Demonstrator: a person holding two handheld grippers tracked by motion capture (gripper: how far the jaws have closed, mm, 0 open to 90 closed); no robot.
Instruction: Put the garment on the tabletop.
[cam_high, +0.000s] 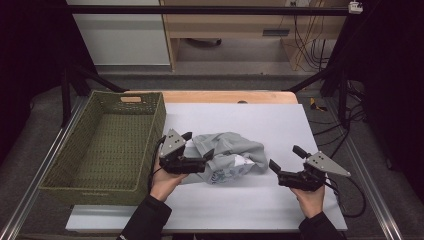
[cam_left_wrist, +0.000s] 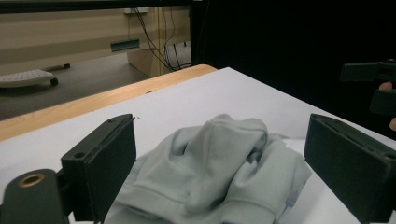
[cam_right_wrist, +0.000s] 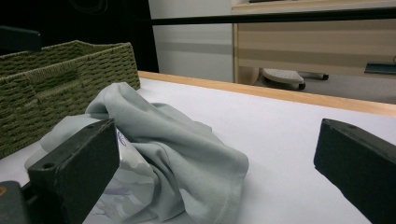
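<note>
High view: left gripper (cam_high: 197, 145) jaws wide at the crumpled shirt (cam_high: 231, 156) mid-table, right gripper (cam_high: 284, 158) wide too — a shallow pinch could catch one loose fold and slip before the basket (cam_high: 75, 165)

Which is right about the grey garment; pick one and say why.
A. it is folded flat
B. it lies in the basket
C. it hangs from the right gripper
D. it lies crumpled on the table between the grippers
D: the grey garment lies bunched on the white table, between the left gripper and the right gripper, outside the basket.

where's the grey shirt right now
In the high view the crumpled grey shirt lies mid-table, right of the green basket, between the left gripper and right gripper.
</note>
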